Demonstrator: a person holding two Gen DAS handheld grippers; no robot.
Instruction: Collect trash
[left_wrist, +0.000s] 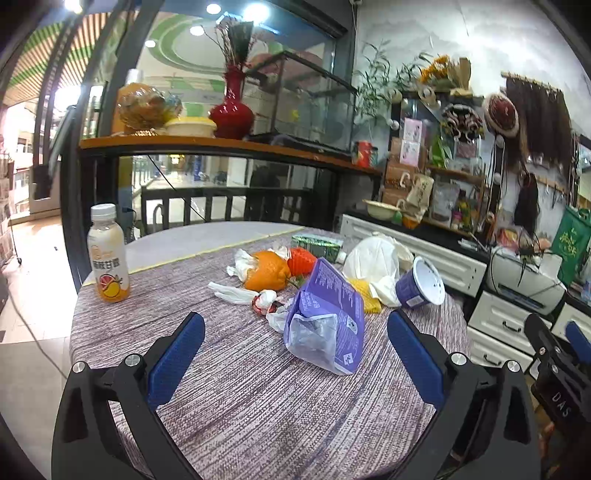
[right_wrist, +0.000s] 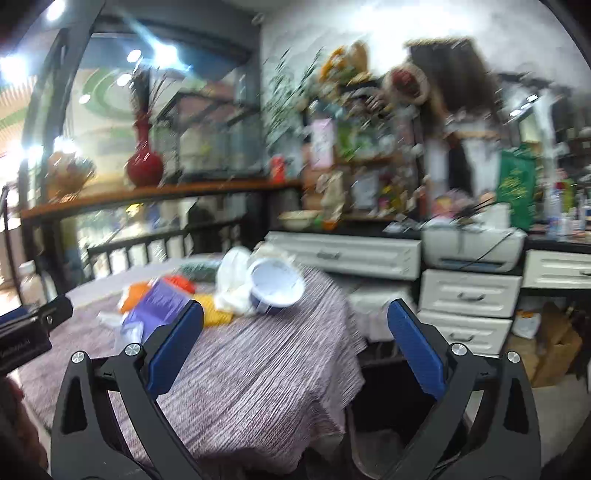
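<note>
Here both hand-held grippers, left hand-held gripper (left_wrist: 295, 343) and right hand-held gripper (right_wrist: 295, 332), gape wide, empty.

Red vase (left_wrist: 232, 110) on shelf (left_wrist: 207, 144)

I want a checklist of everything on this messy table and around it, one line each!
Surface: round table with a purple-grey woven cloth.
Job's things: torn purple carton with clear plastic; tipped purple paper cup; white plastic bag; crumpled white tissues; orange peel.
Clutter: upright juice bottle with white cap; green box behind the pile.
Grippers: left tool open, empty, facing the carton; right tool open, empty, view blurred.
Cables: thin dark cable across the floor at left.
Surroundings: red vase and glass tank on a shelf; white drawers.
</note>
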